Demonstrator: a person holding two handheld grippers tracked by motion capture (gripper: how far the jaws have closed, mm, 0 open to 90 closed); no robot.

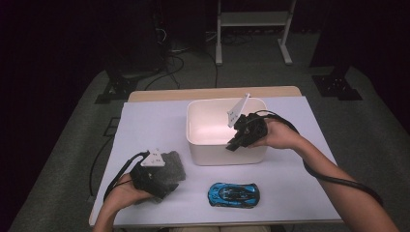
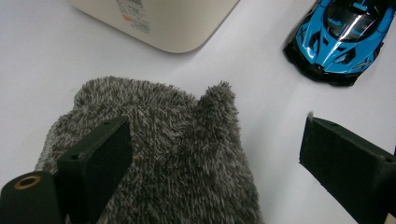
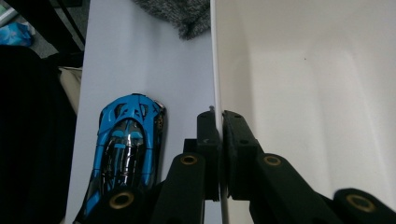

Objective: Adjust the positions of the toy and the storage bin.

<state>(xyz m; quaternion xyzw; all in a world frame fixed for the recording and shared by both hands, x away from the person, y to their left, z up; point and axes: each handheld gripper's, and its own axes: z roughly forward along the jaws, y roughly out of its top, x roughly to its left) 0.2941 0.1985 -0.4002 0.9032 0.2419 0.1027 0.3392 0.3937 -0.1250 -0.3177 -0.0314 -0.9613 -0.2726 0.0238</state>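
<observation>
our right gripper (image 3: 219,140) pinched the near wall of the white box (image 1: 227,157) in the middle of the frame. our left gripper (image 2: 210,154) was spread wide over the fuzzy grey cloth (image 2: 163,154) at lower left. if we pulled hard, the box could tip or bump the blue car (image 1: 233,195).

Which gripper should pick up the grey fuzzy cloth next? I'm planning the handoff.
Left. The left gripper is open right over the grey fuzzy cloth, while the right gripper is shut on the white bin's wall.
</observation>
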